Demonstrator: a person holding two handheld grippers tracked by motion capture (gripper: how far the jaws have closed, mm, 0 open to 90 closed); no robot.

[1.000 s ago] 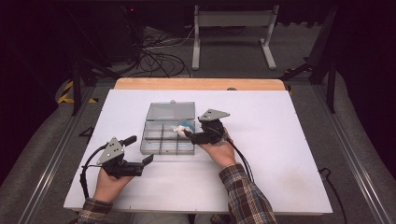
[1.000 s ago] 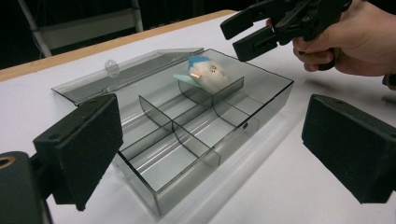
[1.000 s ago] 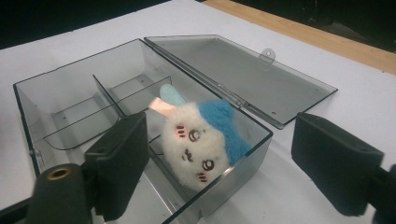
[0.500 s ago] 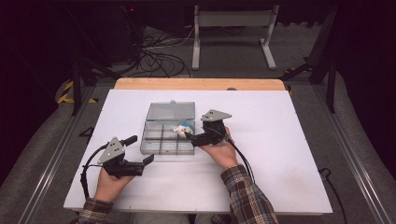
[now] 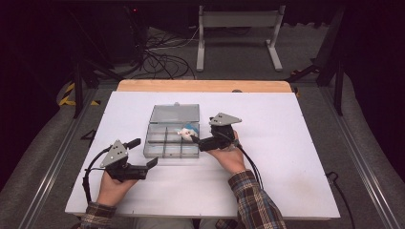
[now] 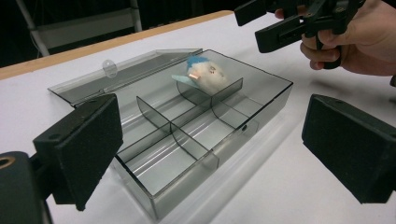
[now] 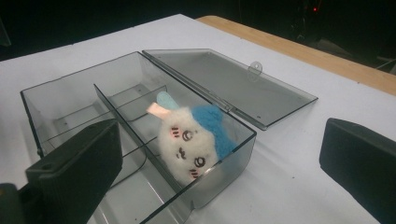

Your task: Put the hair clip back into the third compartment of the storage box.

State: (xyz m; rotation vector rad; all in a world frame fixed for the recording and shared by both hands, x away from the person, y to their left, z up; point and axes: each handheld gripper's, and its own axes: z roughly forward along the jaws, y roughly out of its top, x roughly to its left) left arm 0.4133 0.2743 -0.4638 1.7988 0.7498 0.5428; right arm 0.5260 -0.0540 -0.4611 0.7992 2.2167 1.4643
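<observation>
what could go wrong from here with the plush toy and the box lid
The plush toy leans on a divider and rises above the rim of the organizer box, so the open lid might jam on it when swung shut. The box looks light; the open left gripper is not steadying it, so a push could slide it.

White table (image 5: 296, 143), wooden far edge (image 5: 205, 86), grey floor (image 5: 239, 52), dark surroundings

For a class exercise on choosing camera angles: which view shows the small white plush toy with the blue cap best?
The right gripper view: the small white plush toy with the blue cap lies close, face visible, in a corner compartment of the clear grey plastic box. The left gripper view shows it farther off; the high view shows a tiny blob.
</observation>
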